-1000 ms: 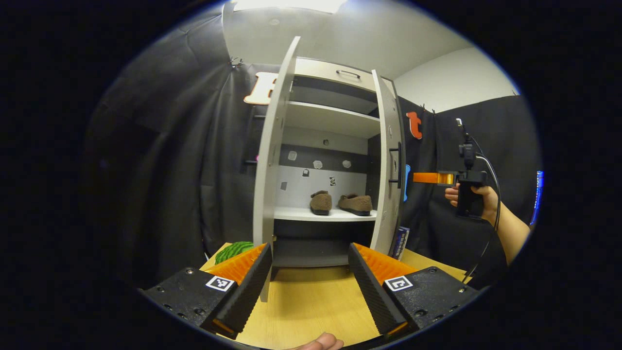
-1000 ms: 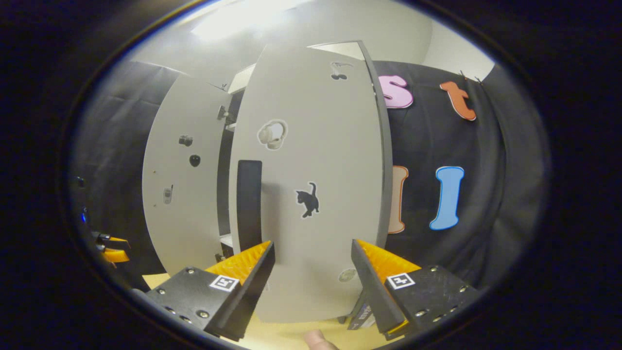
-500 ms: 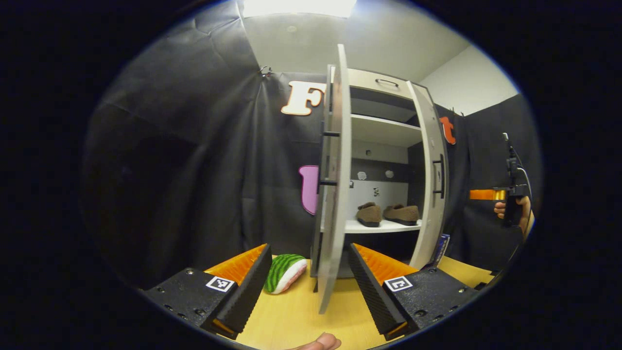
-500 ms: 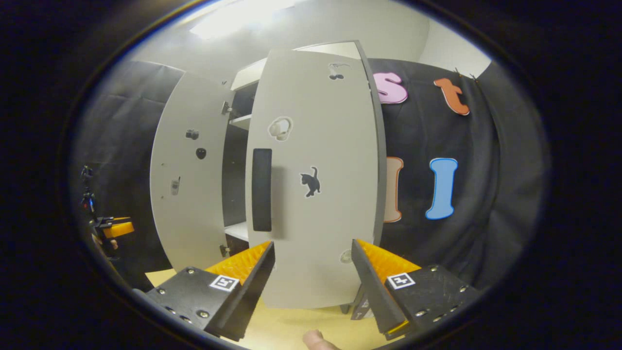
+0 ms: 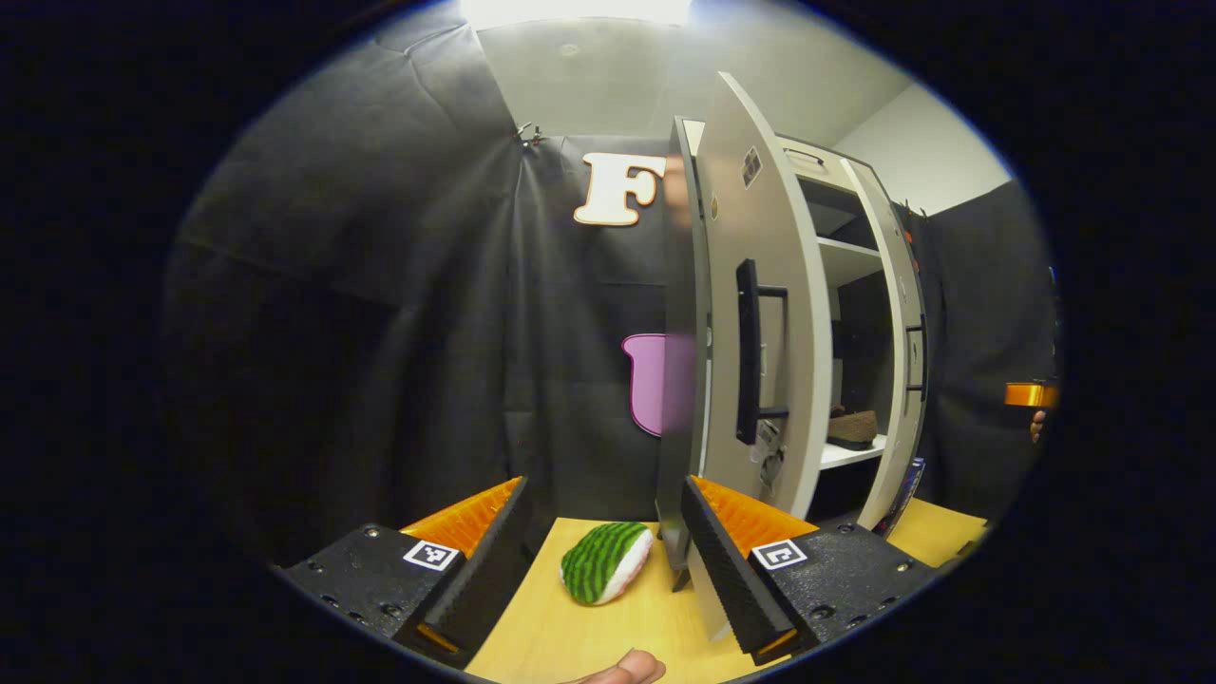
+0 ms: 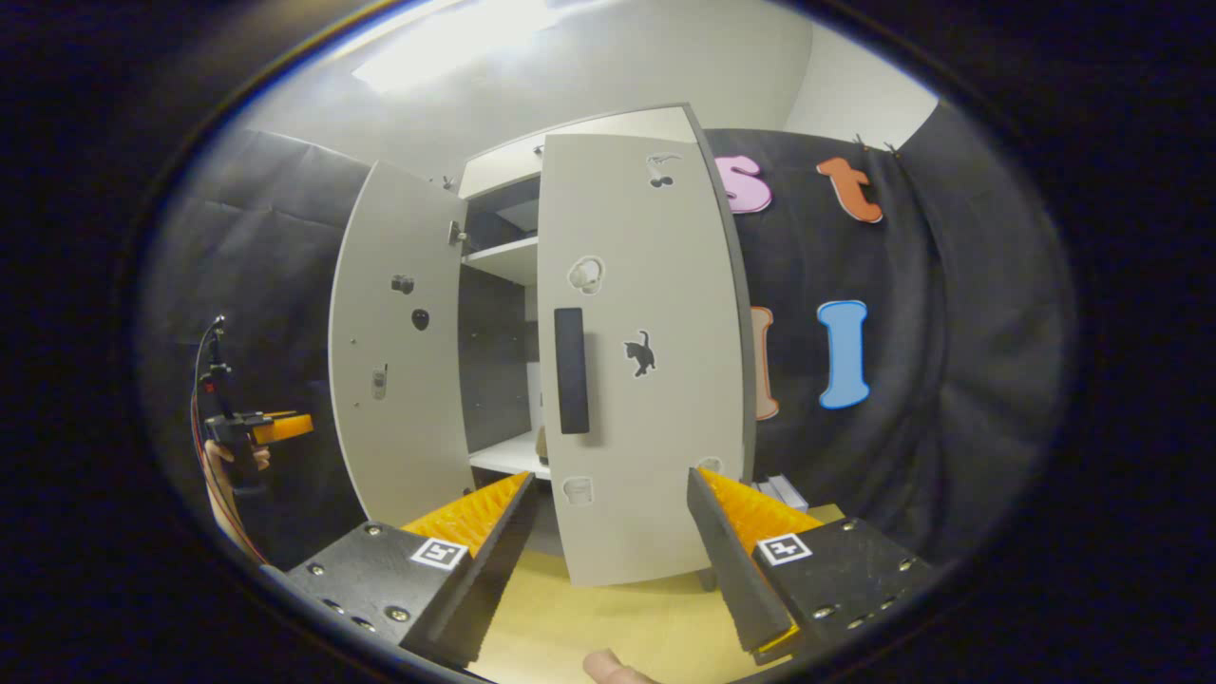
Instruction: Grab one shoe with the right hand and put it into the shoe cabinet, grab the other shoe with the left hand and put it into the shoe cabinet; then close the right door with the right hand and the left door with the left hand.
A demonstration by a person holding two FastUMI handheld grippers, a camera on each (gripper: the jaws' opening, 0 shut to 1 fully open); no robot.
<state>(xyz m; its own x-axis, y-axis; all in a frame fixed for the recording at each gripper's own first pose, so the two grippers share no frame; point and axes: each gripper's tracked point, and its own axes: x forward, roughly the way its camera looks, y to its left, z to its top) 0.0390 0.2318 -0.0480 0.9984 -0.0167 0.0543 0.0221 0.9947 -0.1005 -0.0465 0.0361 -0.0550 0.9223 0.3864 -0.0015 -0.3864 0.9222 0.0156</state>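
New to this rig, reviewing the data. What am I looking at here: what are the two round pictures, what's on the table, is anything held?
There is no robot arm: a person holds a two-finger gripper in each hand, and a fisheye camera rides on each one, looking forward along its fingers.

In the left gripper view, the left gripper sits at the bottom, open and empty. Ahead is the shoe cabinet's left door, partly open, with a dark handle. A brown shoe lies on a shelf inside. A green-striped plush toy lies on the wooden table.

In the right gripper view, the right gripper is also open and empty, facing the right door, which looks almost closed. The left gripper and the hand holding it show far off by the left door.

Nothing is held.
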